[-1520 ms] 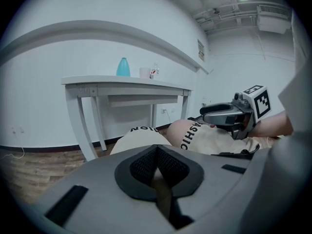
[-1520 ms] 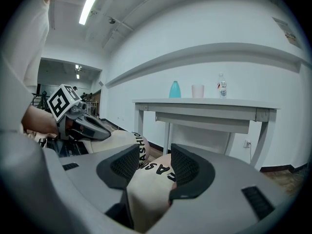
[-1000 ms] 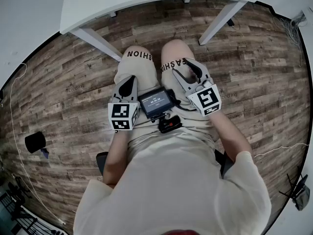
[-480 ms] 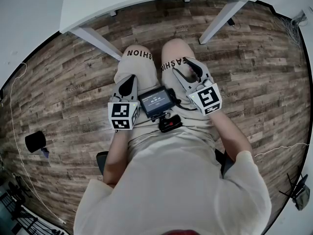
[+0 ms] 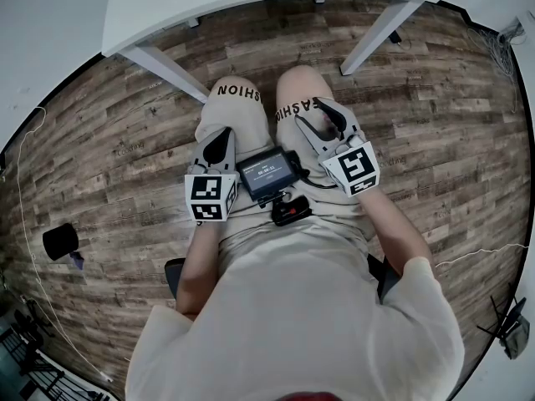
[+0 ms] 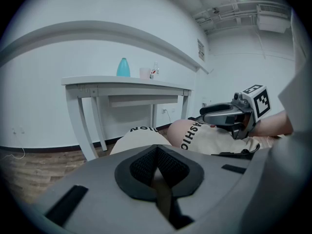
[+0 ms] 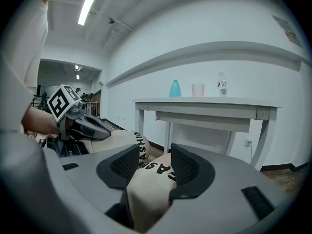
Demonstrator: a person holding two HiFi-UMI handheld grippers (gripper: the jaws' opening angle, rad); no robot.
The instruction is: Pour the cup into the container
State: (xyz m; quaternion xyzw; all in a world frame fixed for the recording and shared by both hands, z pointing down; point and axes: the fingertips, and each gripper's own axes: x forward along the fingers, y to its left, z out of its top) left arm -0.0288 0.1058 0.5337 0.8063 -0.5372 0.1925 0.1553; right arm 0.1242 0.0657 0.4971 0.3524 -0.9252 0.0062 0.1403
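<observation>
Status: task not begun. The person sits facing the white table [image 5: 251, 2], both grippers resting on the thighs.

- Left gripper [image 5: 221, 138]: jaws together, nothing between them.
- Right gripper [image 5: 324, 122]: jaws apart, lying over the beige shorts fabric [image 7: 146, 184], which shows in the gap. No clamping evident.
- Small pale pink cup [image 7: 198, 89]: upright on the table top, between a teal bottle-shaped vessel [image 7: 175, 88] and a clear plastic bottle with a red label [image 7: 222, 87]. All three stand near one another in a row. How close they are to the table's back edge cannot be told.
- Whether the teal vessel is the intended container, and what the cup holds, cannot be told.
- A small dark screen device [image 5: 267, 172] lies on the lap between the grippers, with a cord beside it.

Risks, as judged from here:
1. The cup has neighbours on both sides. Wide jaws coming in could nudge the clear bottle or the teal vessel and topple it.
2. The cup looks light and thin-walled, so a hard squeeze could buckle it and slop the contents.
3. The teal vessel narrows toward the top. If it is the target, a fast tilt would likely spill onto the table.
4. Lifting the right gripper could snag the shorts or the lap device's cord.
</observation>
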